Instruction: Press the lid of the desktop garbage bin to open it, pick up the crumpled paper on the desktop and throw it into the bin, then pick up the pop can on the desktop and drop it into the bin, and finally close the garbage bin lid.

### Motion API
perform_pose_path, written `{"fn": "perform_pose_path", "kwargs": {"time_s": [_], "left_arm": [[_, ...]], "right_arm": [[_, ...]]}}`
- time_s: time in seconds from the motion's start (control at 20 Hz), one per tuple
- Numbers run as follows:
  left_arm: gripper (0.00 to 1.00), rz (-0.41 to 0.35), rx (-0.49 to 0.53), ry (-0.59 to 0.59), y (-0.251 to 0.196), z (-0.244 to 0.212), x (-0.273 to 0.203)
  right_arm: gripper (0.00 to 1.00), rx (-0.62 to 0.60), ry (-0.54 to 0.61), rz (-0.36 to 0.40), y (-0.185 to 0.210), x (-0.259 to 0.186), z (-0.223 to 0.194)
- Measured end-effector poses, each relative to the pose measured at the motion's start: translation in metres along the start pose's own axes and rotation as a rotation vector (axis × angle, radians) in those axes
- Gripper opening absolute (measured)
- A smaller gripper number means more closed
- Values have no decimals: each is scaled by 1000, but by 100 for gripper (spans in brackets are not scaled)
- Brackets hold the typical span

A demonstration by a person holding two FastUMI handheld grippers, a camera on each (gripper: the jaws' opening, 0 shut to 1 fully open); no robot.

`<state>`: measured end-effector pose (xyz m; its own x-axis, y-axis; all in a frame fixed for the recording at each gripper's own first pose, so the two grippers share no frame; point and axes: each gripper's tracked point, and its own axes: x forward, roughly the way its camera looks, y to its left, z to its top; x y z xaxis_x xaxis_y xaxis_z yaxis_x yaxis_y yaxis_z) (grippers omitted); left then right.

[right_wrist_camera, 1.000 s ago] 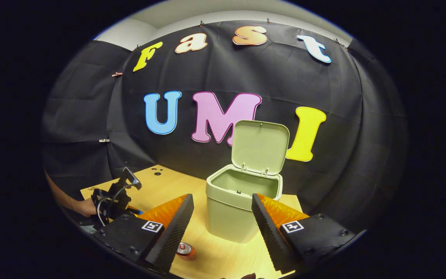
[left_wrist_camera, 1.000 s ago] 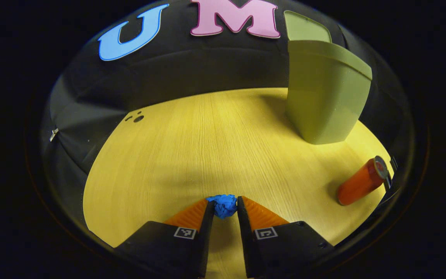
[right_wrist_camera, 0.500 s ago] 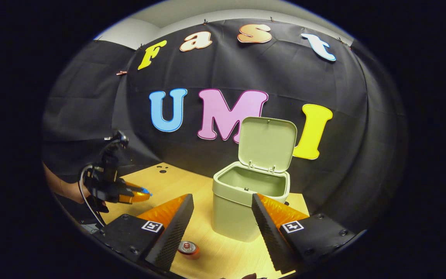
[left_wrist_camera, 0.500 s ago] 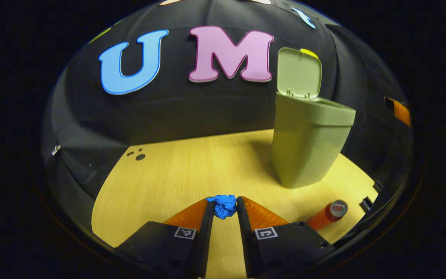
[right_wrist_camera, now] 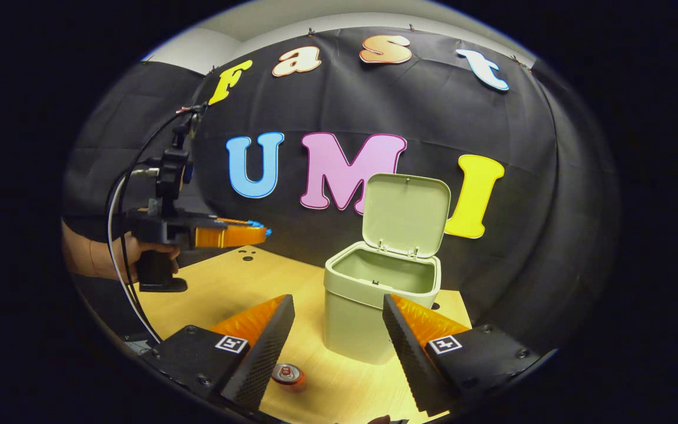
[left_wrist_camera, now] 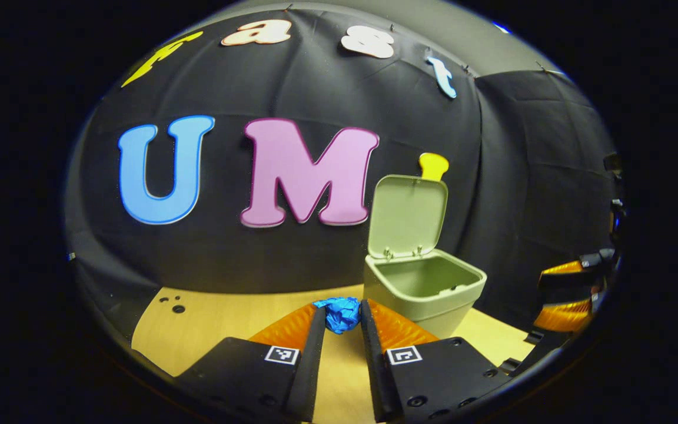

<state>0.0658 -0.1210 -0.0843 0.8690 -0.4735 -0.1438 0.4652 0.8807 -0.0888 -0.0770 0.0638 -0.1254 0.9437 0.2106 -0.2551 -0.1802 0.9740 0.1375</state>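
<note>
My left gripper (left_wrist_camera: 342,318) is shut on the blue crumpled paper (left_wrist_camera: 341,312) and holds it in the air, left of the bin and about level with its rim. In the right gripper view that left gripper (right_wrist_camera: 259,232) hangs high over the table's left side, a blue scrap showing at its tips. The pale green bin (right_wrist_camera: 380,300) stands on the wooden table with its lid (right_wrist_camera: 405,215) tipped up and back; the bin (left_wrist_camera: 424,291) looks hollow inside. My right gripper (right_wrist_camera: 339,330) is open in front of the bin. An orange pop can (right_wrist_camera: 287,376) lies between its fingers' bases on the table.
The wooden table (right_wrist_camera: 239,282) has a few small dark holes (right_wrist_camera: 247,254) near its far left corner. A hand and forearm (right_wrist_camera: 95,259) hold the left gripper, with a cable looping from it. The right gripper (left_wrist_camera: 568,294) appears at the right edge of the left gripper view.
The left gripper has risen from the table with the blue paper and levelled out toward the bin's opening. The right gripper has stayed open and nearly still.
</note>
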Motion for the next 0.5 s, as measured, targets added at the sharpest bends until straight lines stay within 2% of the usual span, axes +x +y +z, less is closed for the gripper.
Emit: {"fn": "perform_pose_path", "kwargs": {"time_s": [0.15, 0.5], "left_arm": [[40, -42, 6, -15, -20, 12, 23], [40, -131, 39, 4, -63, 7, 69]], "right_arm": [[95, 4, 2, -4, 0, 0, 0], [95, 7, 4, -28, -6, -4, -2]]}}
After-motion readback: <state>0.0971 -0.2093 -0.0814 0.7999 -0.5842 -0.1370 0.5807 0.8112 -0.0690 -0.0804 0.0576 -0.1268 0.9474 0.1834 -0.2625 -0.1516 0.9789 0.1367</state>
